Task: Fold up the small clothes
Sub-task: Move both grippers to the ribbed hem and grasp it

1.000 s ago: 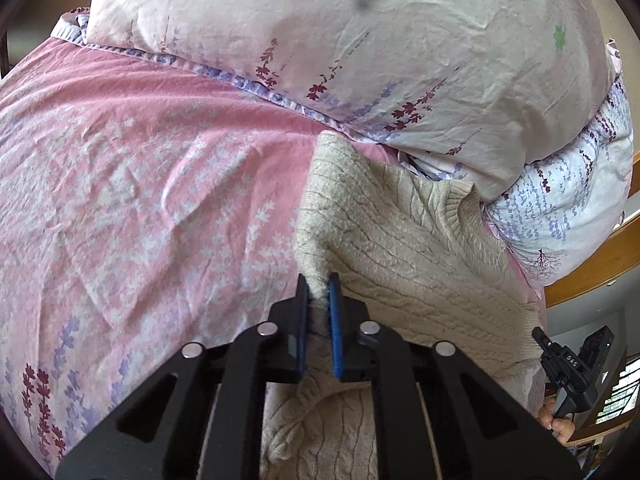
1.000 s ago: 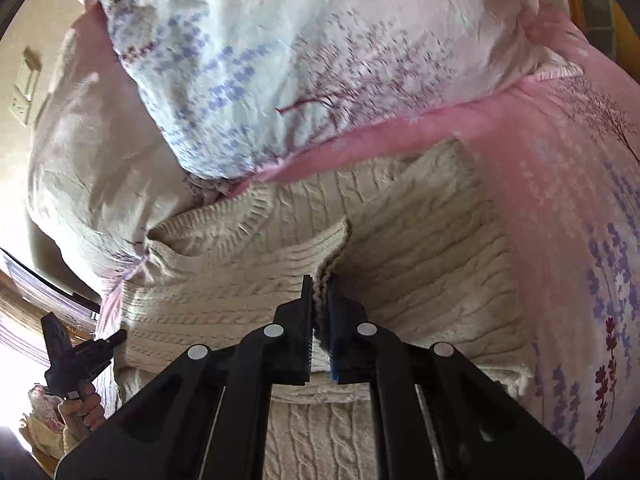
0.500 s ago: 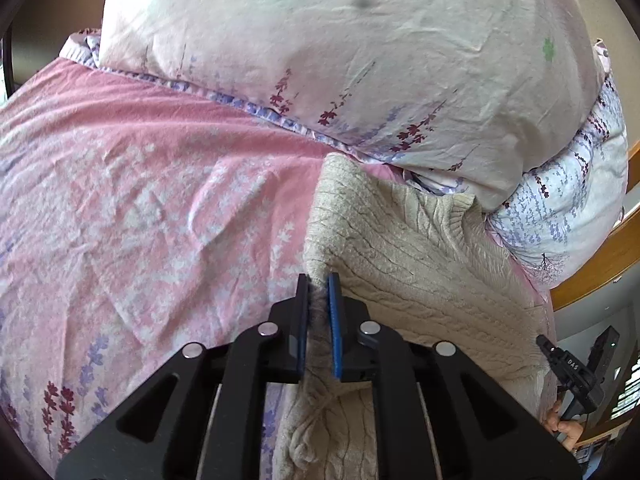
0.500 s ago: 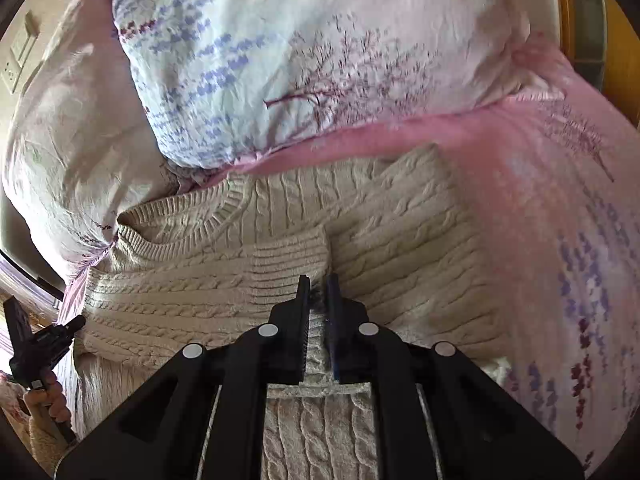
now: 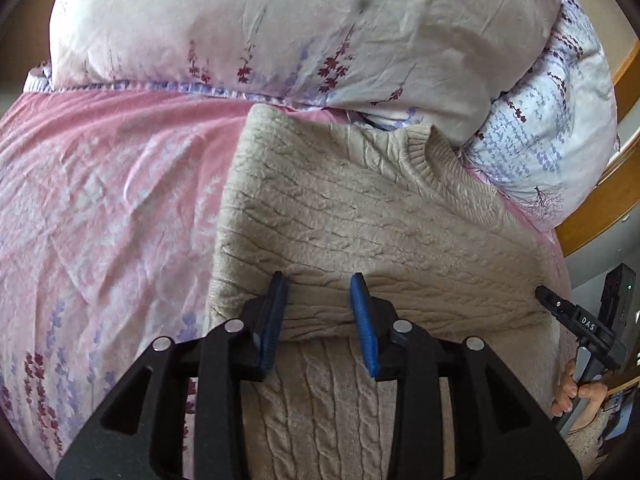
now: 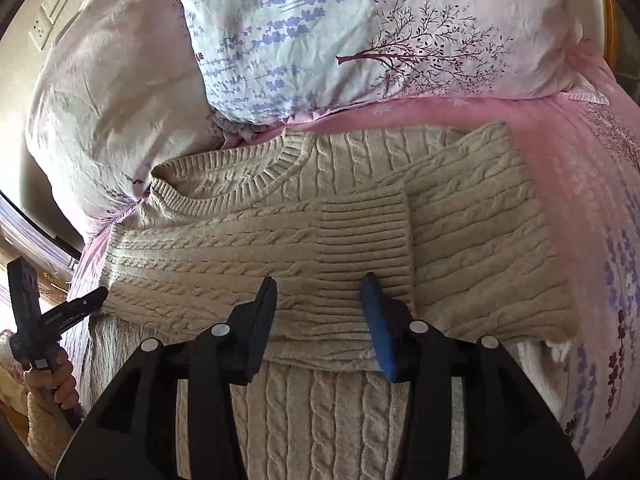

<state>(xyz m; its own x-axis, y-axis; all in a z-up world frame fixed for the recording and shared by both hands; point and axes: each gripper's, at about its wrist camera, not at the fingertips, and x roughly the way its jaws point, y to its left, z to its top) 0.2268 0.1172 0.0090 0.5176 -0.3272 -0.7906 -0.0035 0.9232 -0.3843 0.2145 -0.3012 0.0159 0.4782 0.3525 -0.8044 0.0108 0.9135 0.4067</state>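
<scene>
A cream cable-knit sweater (image 5: 344, 216) lies flat on the pink bed sheet (image 5: 112, 184), its neck toward the pillows. Both sleeves are folded across the chest; the ribbed cuff (image 6: 364, 236) of one sleeve lies on top in the right wrist view (image 6: 224, 256). My left gripper (image 5: 319, 292) is open, its fingers resting on the folded sleeve's lower edge. My right gripper (image 6: 320, 292) is open too, just below the cuff, holding nothing. The right gripper also shows at the right edge of the left wrist view (image 5: 576, 320), and the left gripper at the left edge of the right wrist view (image 6: 60, 312).
Two floral pillows (image 5: 320, 28) (image 6: 360, 32) lie right behind the sweater's neck. A wooden bed frame (image 5: 600, 208) runs at the right of the left wrist view. A wall switch plate (image 6: 52, 12) is at the far left of the right wrist view.
Both grippers were shut on the sleeve fabric and have opened, letting it go. The sleeves now lie flat across the chest.
</scene>
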